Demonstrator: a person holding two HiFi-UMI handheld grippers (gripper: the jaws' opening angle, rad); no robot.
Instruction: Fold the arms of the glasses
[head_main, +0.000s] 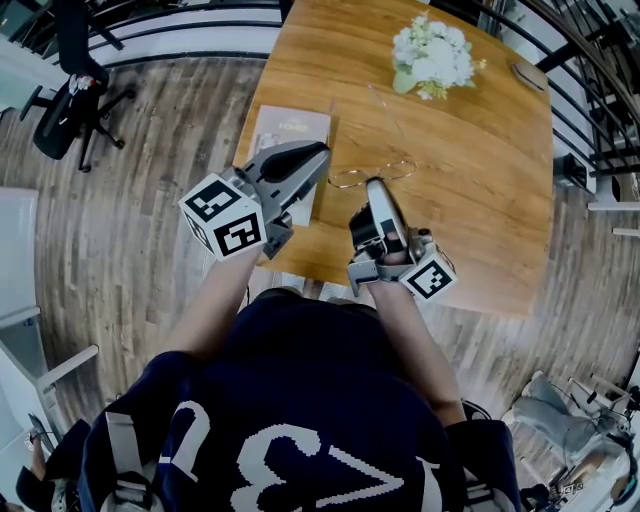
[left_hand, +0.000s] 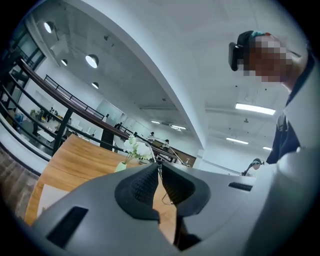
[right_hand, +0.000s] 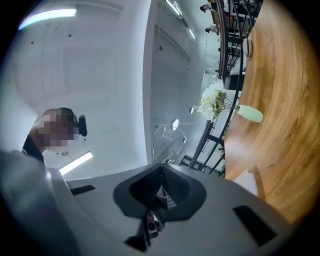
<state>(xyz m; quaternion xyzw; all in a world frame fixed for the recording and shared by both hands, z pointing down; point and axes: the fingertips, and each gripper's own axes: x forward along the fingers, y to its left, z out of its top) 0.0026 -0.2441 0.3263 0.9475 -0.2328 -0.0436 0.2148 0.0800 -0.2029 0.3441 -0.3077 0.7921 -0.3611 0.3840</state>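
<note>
**Fine frame, two hard grips.** A thin wire-framed pair of glasses (head_main: 372, 174) sits at 12 o'clock from the person, over the wooden counter (head_main: 480, 210) and pinched from two sides. Whether it rests on the wood cannot be told.

The risk, by the look of it, is force. The frame is slight, and a twist or pull between the two grips could bend a temple arm or strain a hinge. A looser hold could let the glasses slip and drop.

The left tongs (head_main: 322, 155) come in from 9 o'clock of the glasses. They are closed on a fine wire, probably one temple arm, and the left gripper view shows the ribbed pads meeting with only that wire between them.

The right tongs (head_main: 374, 186) reach in from 6 o'clock. They are clamped on the frame at the foot of one lens (right_hand: 169, 144), which stands clear above the closed tips.

Both forearms stretch forward from the body, marker cubes turned back toward the person. A vase of white flowers (head_main: 432, 48) stands at 1 o'clock, well apart. A booklet (head_main: 290, 125) lies at 10 o'clock, beside the left gripper.
</note>
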